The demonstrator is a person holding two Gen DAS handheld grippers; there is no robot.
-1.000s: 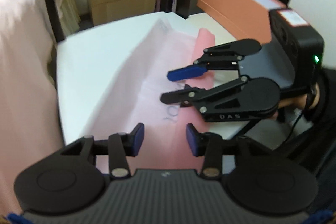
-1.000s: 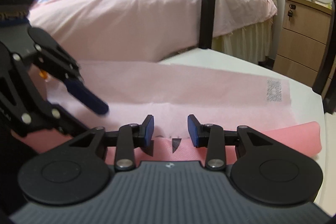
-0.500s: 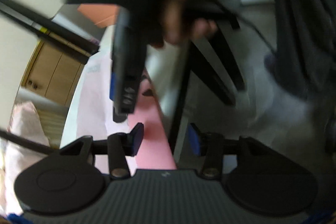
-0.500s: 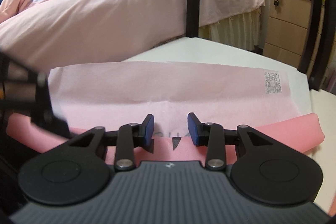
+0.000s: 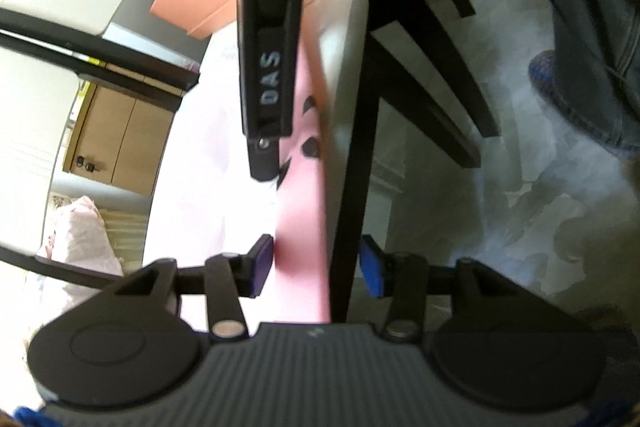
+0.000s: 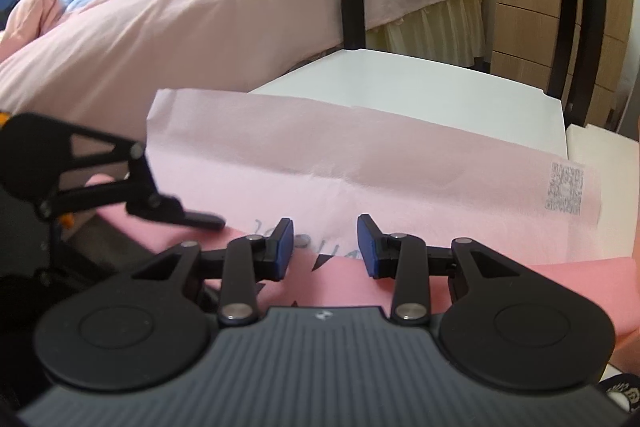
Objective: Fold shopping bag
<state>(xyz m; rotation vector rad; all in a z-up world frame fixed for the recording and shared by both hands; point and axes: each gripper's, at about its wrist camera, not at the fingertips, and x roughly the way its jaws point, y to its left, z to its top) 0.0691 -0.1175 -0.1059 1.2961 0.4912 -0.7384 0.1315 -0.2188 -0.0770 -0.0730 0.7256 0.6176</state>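
Shopping bag [image 6: 360, 179] flat — QR code [image 6: 565, 187] right-view only

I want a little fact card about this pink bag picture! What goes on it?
Bag: pink shopping bag, lying flat, partly folded
Bag mark: square code patch near its right end
Under it: white table
Left gripper: jaws closing, astride the near table edge, nothing pinched
Right gripper: open over the bag's near edge
Behind: bed with pink cover, wooden drawers

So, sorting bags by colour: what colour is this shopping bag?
Pink: the shopping bag is pale on top, deeper pink along the near edge. Clearest in the right wrist view.
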